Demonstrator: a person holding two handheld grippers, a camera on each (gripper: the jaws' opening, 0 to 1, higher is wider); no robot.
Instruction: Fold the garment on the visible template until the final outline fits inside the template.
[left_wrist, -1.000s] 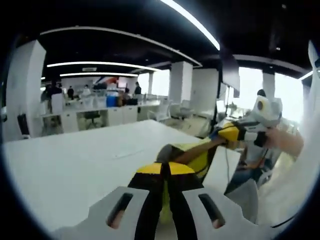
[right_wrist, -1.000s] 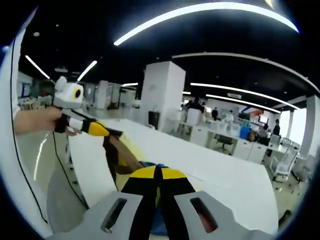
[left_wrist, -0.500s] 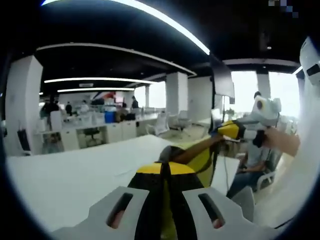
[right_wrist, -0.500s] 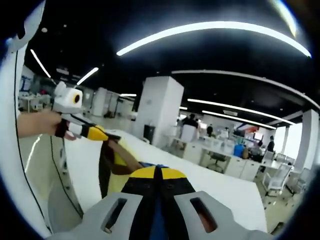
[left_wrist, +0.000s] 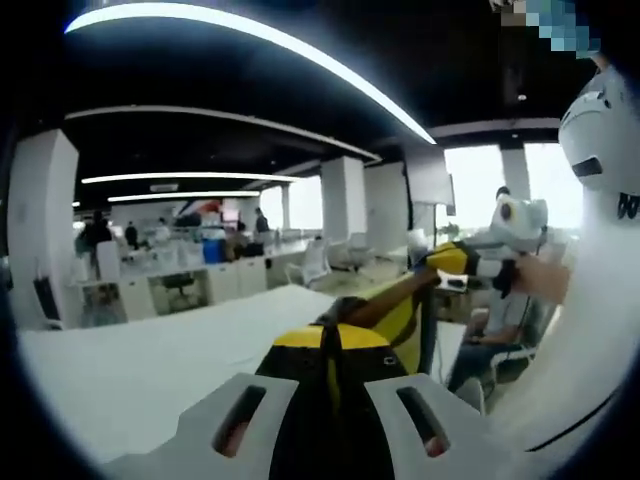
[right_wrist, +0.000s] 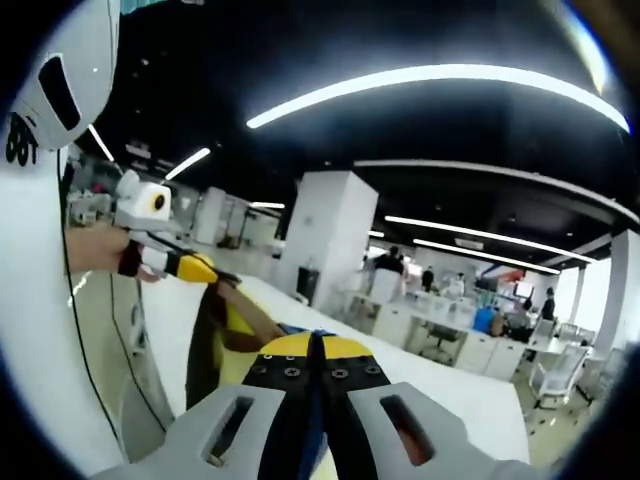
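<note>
A yellow garment (left_wrist: 405, 322) with brown edging hangs in the air, stretched between both grippers above the white table (left_wrist: 140, 370). My left gripper (left_wrist: 332, 338) is shut on one end of it. The right gripper (left_wrist: 434, 266) comes in from the right, held by a hand, and pinches the other end. In the right gripper view, my right gripper (right_wrist: 315, 345) is shut on the garment (right_wrist: 238, 322), which shows some blue near the jaws. The left gripper (right_wrist: 213, 276) holds the far end at the left. I cannot make out a template on the table (right_wrist: 440, 395).
The holder's white clothing (left_wrist: 600, 300) fills the right side, and the left side in the right gripper view (right_wrist: 40, 260). A seated person (left_wrist: 500, 310) and chairs are beyond the table's end. Desks, pillars (right_wrist: 325, 240) and people stand further back.
Both views have tilted upward and show more ceiling and less table. The garment stays stretched between the two shut grippers, and the white clothing takes up more of each view.
</note>
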